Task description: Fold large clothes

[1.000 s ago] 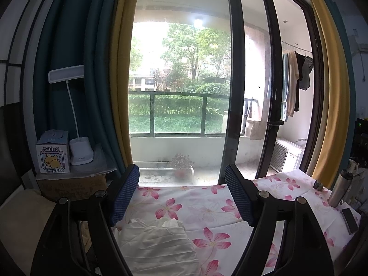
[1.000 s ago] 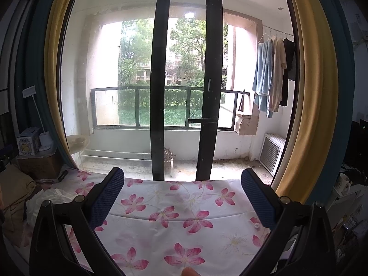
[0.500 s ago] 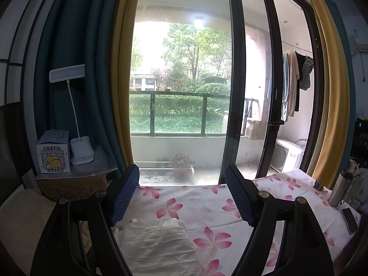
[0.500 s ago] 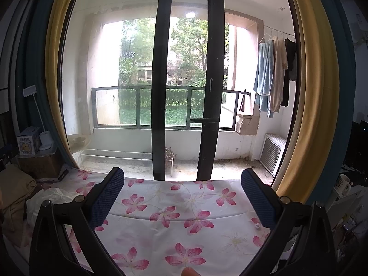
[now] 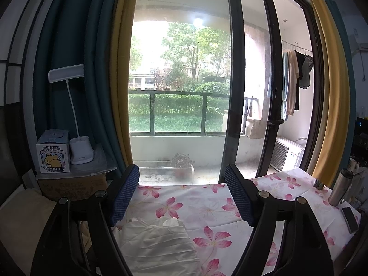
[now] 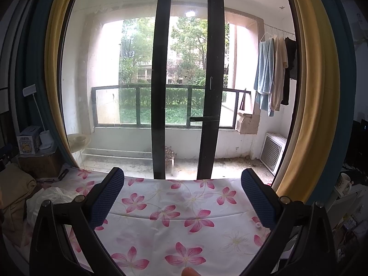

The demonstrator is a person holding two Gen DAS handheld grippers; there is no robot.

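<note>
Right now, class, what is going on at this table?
A person holds a claw in each hand over a flowered tablecloth. The left claw and right claw are both open and hold nothing. A crumpled white garment lies beneath the left claw, not yet picked up or folded.

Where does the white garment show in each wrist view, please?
Left wrist: the white garment lies low and centre-left on the floral cloth, between the open left tongs.
Right wrist: garment at the left edge, outside the right tongs.
Shared landmark: the desk lamp.
</note>
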